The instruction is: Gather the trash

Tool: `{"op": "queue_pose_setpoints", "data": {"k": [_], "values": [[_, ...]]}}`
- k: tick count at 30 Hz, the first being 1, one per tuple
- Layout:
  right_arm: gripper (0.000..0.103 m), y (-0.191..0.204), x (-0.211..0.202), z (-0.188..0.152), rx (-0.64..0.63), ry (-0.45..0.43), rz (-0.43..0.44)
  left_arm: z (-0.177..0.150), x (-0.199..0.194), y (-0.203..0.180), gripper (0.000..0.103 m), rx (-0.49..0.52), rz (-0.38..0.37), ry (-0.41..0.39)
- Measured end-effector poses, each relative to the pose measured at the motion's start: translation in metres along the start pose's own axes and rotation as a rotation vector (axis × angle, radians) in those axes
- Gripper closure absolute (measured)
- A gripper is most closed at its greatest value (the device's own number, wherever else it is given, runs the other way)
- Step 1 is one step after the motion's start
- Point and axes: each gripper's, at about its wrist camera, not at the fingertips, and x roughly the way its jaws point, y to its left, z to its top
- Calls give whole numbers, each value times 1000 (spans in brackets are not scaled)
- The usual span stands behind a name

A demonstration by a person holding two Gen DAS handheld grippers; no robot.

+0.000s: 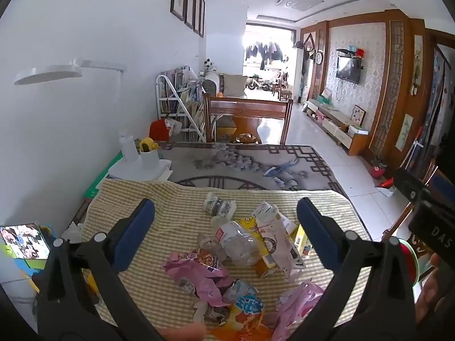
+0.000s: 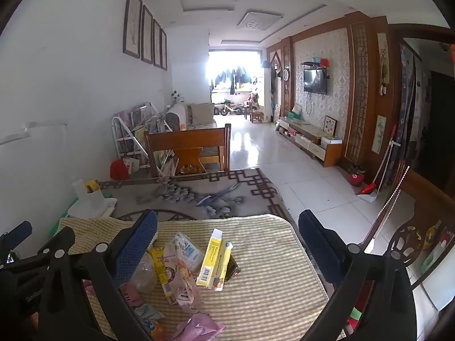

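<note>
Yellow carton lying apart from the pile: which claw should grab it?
Right, probably. In the right wrist view the yellow carton lies between the open right claw fingers, unobstructed. The left claw, also open, faces the clear bottle and pink wrapper; its right finger hides most of the carton.

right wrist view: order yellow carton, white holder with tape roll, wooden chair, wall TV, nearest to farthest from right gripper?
1. yellow carton, on striped mat between the open right gripper fingers
2. white holder with tape roll, far-left table edge
3. wooden chair, past the table
4. wall TV, far right wall
</note>
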Motion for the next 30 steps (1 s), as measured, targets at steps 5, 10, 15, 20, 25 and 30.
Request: {"op": "queue_pose_setpoints", "data": {"k": [5, 10, 15, 20, 25, 30], "values": [[7, 0, 0, 0, 1, 4, 3, -5, 1, -2, 5, 1, 22, 14], [7, 1, 1, 0, -4, 5, 2, -8, 0, -1, 5, 1, 28, 16], [7, 1, 1, 1, -1, 4, 3, -6, 4, 0, 5, -3, 36, 27], [7, 8, 0, -2, -1, 4, 4, -6, 3, 1, 5, -7, 38, 33], [7, 8, 3, -2, -4, 5, 4, -6, 2, 2, 5, -9, 41, 32], [7, 9, 2, -2, -4, 6, 2, -6, 2, 2, 5, -11, 40, 32]]}}
